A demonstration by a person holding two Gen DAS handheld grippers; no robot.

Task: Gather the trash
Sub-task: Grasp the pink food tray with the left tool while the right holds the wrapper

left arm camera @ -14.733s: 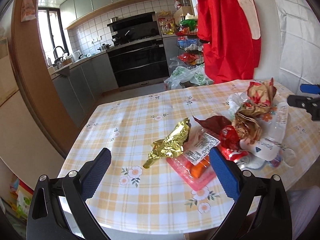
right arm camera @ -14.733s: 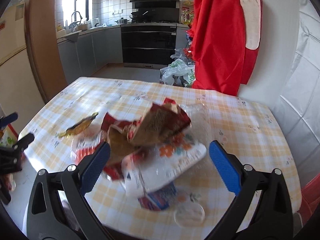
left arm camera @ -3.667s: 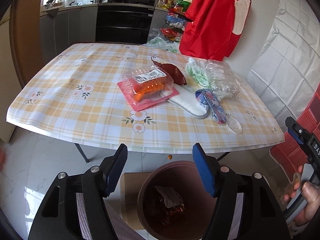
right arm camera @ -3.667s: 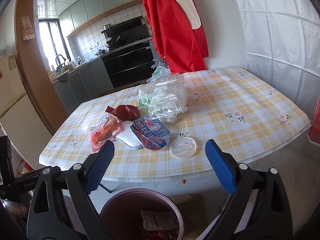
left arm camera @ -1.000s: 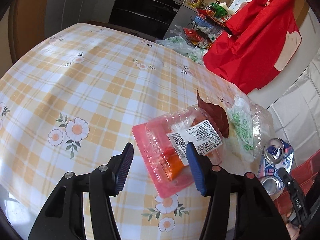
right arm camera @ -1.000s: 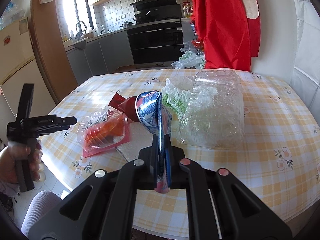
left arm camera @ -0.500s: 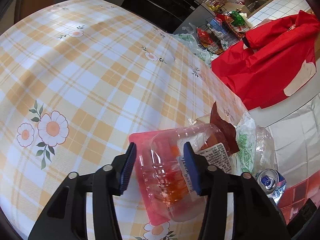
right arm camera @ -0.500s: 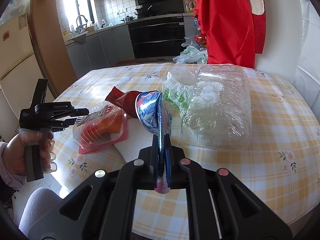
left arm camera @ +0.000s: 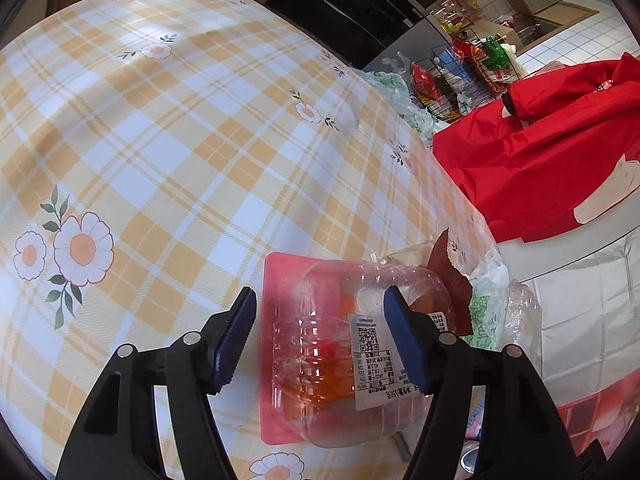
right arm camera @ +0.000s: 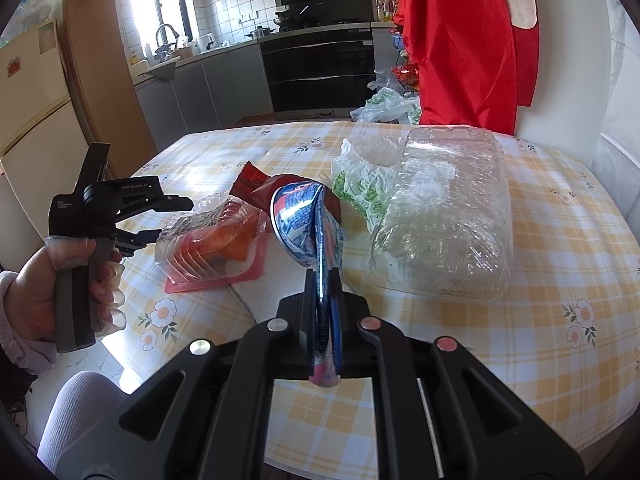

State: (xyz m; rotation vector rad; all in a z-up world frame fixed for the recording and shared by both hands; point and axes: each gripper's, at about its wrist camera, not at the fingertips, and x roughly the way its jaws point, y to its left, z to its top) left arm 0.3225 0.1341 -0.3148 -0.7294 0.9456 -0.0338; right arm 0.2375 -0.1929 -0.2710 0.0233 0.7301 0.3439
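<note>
At the near edge of the checked surface (right arm camera: pixel 560 240), the left gripper (left arm camera: pixel 320 332) is opening its jaws around the clear clamshell tray (left arm camera: pixel 352 352) on its pink base, pads not yet pressing, likely lining up a wider bite; to its right, the right gripper (right arm camera: pixel 325 292) pinches the crushed blue can (right arm camera: pixel 304 216) flat, raised and probably bound for the bin, with the wrapped plastic box (right arm camera: pixel 444 216) waiting beyond

Bright daylight, strong fisheye bending.
Glare is cast from the window (right arm camera: pixel 160 4); edges far from it are vignetted and curved.
</note>
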